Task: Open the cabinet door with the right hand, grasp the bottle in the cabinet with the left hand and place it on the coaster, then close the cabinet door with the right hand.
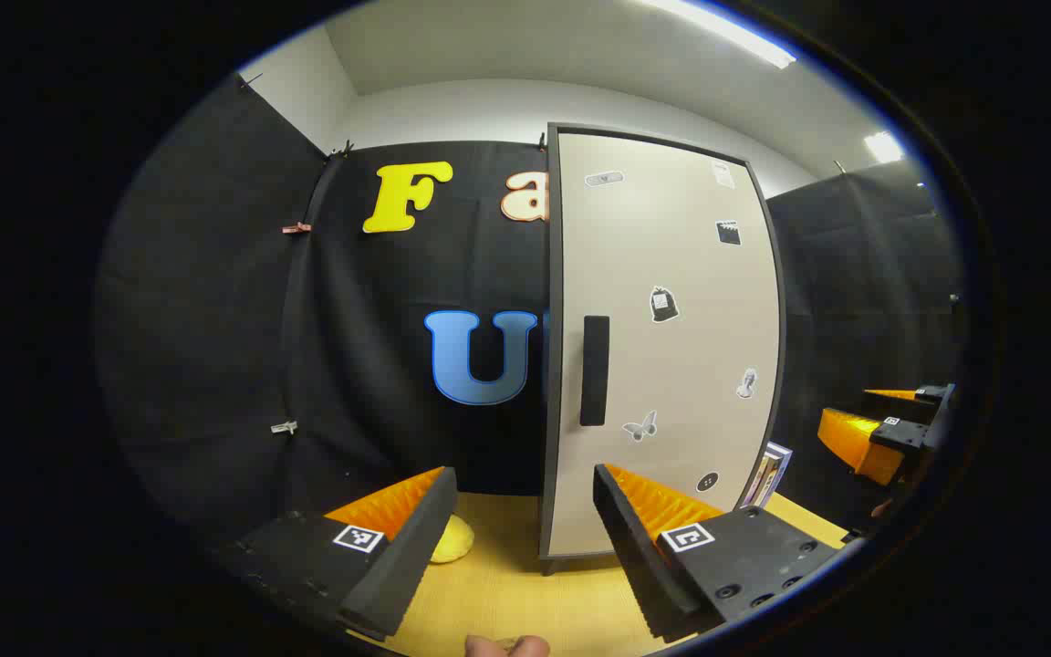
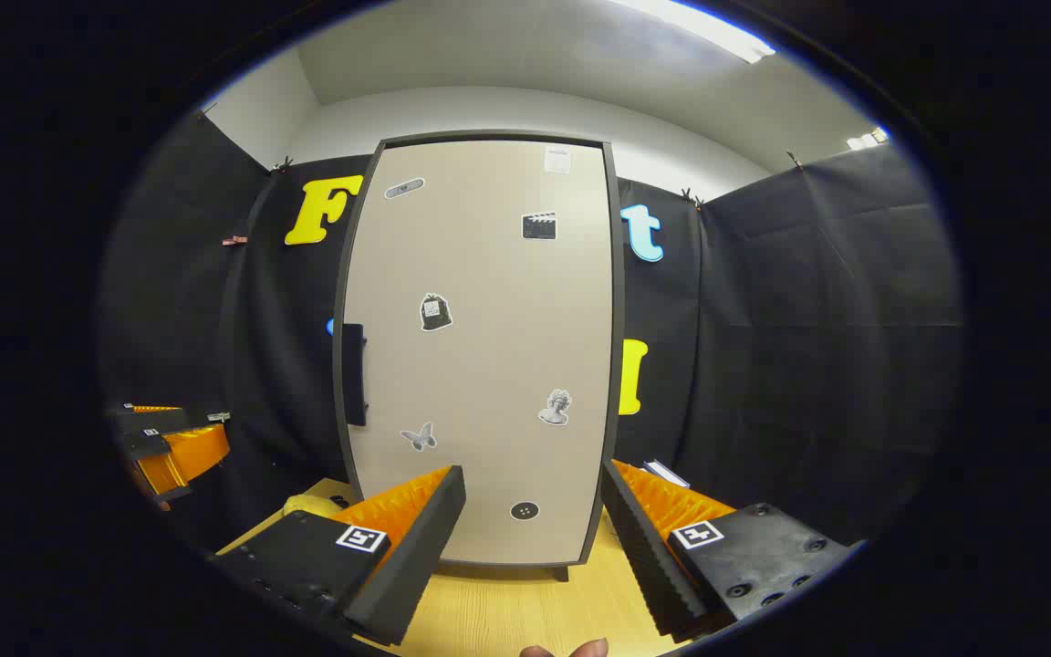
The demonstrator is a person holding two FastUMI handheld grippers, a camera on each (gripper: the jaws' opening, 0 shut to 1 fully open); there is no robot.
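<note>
A tall beige cabinet (image 1: 671, 347) with a dark frame stands on the wooden table, its door (image 2: 480, 356) closed and dotted with small stickers. A black handle (image 1: 594, 370) runs down the door's left edge, also in the right gripper view as the handle (image 2: 353, 374). My left gripper (image 1: 521, 538) is open in front of the cabinet's left edge, short of the handle. My right gripper (image 2: 530, 538) is open, facing the door's lower middle, apart from it. The right gripper (image 1: 890, 429) shows at the far right of the left gripper view. A yellow coaster (image 1: 451, 538) lies left of the cabinet.
Black cloth walls close the booth on all sides. The wooden table (image 1: 498, 593) stretches in front of the cabinet. A flat booklet (image 1: 767, 474) leans at the cabinet's right side. The left gripper (image 2: 165, 447) appears at the left edge of the right gripper view.
</note>
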